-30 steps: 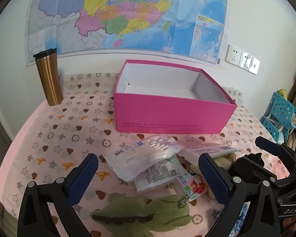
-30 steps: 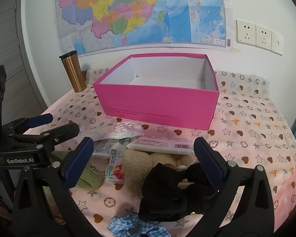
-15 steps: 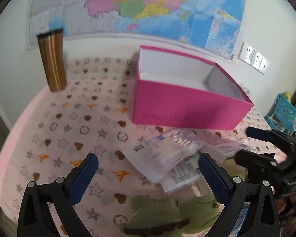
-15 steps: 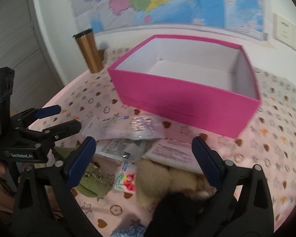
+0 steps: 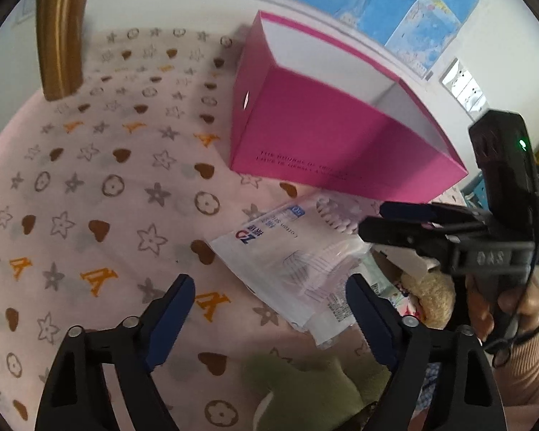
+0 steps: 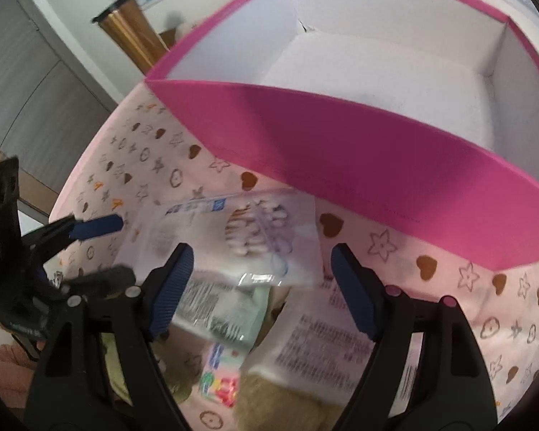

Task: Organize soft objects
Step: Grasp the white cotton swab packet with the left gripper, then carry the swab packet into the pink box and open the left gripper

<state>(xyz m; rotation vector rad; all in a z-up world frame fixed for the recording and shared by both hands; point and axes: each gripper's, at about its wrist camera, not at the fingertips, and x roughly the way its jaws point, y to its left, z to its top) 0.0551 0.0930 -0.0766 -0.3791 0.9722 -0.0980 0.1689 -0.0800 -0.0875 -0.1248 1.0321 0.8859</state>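
Both the left gripper (image 5: 269, 300) and the right gripper (image 6: 260, 274) hover with jaws apart and closing, gripping nothing, over plastic packets (image 5: 294, 262) lying on the tabletop (image 5: 90, 179) just before the pink box (image 6: 341, 143).

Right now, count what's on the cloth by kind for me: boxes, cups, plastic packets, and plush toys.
Boxes: 1, pink
Cups: 1, gold
Packets: 4, cotton-swab bag, green-white one, flowered one, white printed one
Plush toys: 2, green, tan
Total: 8
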